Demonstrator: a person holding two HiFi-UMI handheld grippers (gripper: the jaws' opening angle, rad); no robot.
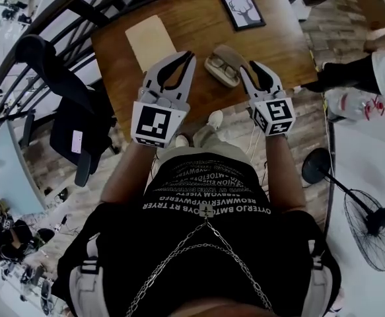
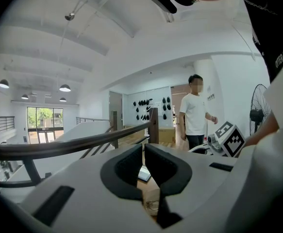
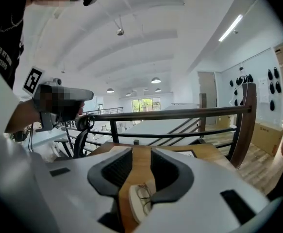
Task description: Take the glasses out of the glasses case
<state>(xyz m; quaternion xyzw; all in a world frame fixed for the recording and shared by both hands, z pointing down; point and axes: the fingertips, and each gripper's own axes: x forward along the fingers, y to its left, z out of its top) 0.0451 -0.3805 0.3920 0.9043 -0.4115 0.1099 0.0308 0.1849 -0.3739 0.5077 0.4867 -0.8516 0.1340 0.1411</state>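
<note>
Lying beside right hand-held gripper [image 1: 251,69] (jaws parted): glasses [image 1: 222,69] in case [image 1: 232,53].

Glasses [image 1: 222,67] in case [image 1: 229,51] on table [image 1: 284,41], frame [image 1: 243,10] behind, mat [image 1: 150,41] to left
</note>
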